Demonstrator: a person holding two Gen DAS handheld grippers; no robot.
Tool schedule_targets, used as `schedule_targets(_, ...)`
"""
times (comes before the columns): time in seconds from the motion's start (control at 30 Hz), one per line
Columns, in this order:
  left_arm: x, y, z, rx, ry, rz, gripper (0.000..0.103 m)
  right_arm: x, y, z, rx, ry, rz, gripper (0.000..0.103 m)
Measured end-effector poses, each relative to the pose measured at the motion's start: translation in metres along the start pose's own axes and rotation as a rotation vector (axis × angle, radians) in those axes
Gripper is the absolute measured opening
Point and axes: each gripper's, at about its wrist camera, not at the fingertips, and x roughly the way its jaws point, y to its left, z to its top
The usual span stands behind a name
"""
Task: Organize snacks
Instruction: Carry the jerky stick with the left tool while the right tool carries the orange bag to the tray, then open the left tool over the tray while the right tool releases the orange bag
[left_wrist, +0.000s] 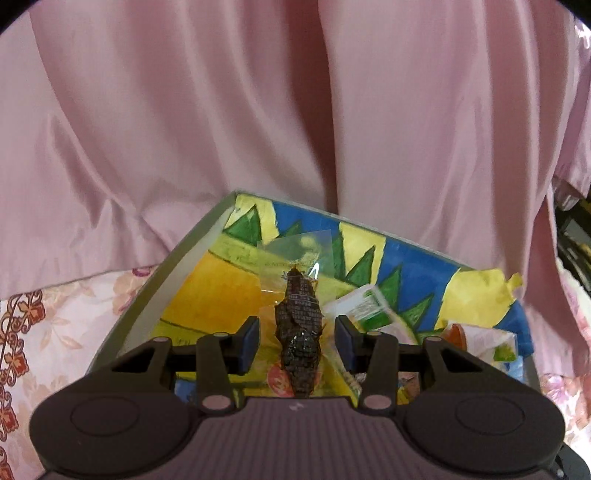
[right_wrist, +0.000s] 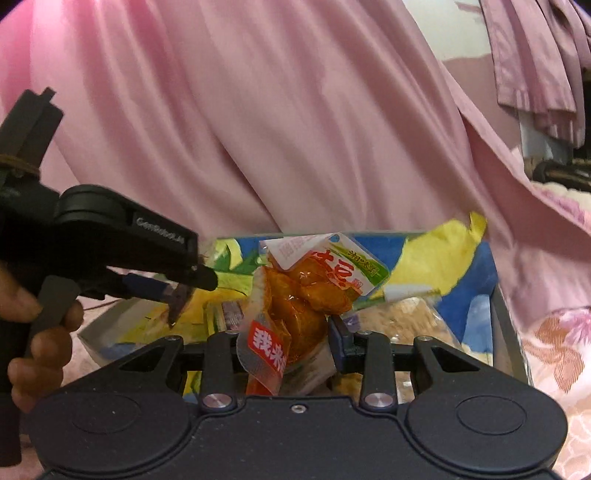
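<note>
Low centre of the left wrist frame, my left gripper (left_wrist: 298, 338) clamps the dark snack packet (left_wrist: 298, 332), long axis running up-frame over the box (left_wrist: 199, 240), while my right gripper (right_wrist: 288, 343) pinches the orange snack packet (right_wrist: 295, 306).

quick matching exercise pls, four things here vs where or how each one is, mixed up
1 dark snack
2 orange packet
3 box
4 pink fabric

a behind the box
b in the right gripper
c lined with blue, yellow and green paper
d in the left gripper

Pairs: 1-d, 2-b, 3-c, 4-a
</note>
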Motion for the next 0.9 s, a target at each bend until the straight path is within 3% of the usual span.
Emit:
schedule_targets(0.33,0.002,0.005,-0.006,-0.040,0.027,-0.016,0.051,-0.001,-0.003,0.004,0.020,-0.003,0.005,0.047)
schedule_targets(0.5,-0.003,0.007,-0.008,-0.032,0.029,-0.022,0.060,-0.003,-0.004,0.007,0.030,-0.010,0.016,0.063)
schedule_targets(0.6,-0.009,0.010,-0.009,-0.045,0.029,-0.022,0.074,-0.007,-0.002,0.010,0.020,-0.016,0.037,0.074)
schedule_targets(0.9,-0.052,0.023,-0.001,-0.063,-0.050,-0.037,0.093,-0.032,0.000,0.030,-0.004,-0.086,0.032,0.090)
